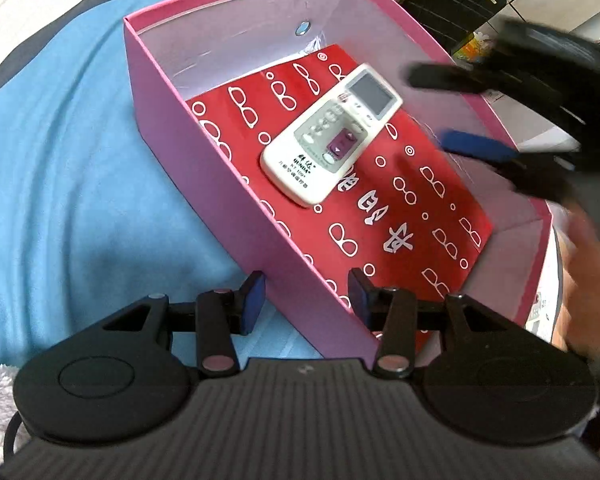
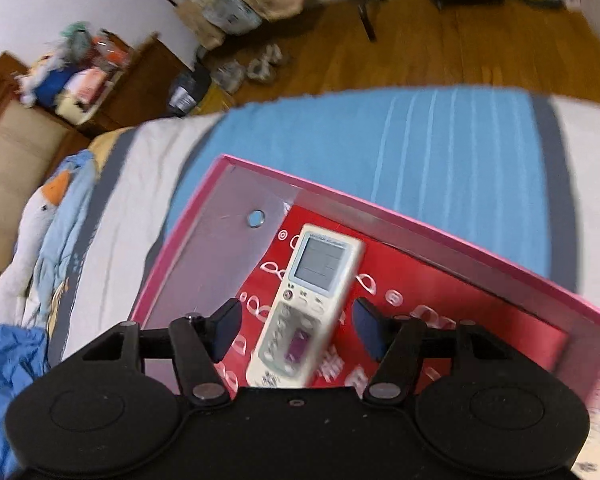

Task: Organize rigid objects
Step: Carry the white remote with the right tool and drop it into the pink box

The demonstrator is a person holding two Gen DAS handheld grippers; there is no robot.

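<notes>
The left gripper [image 1: 306, 300] straddles the pink box's [image 1: 204, 184] near wall, fingers spread, not clamping. Farther in, the remote [image 1: 330, 136] already lies on the red sheet [image 1: 412, 216]; the right gripper [image 2: 296, 330] hovers released above it. No other items to organize show.

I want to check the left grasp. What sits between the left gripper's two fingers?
In the left wrist view, the left gripper stands open astride the pink box's near side wall: one finger outside, one inside over the red bag.
</notes>
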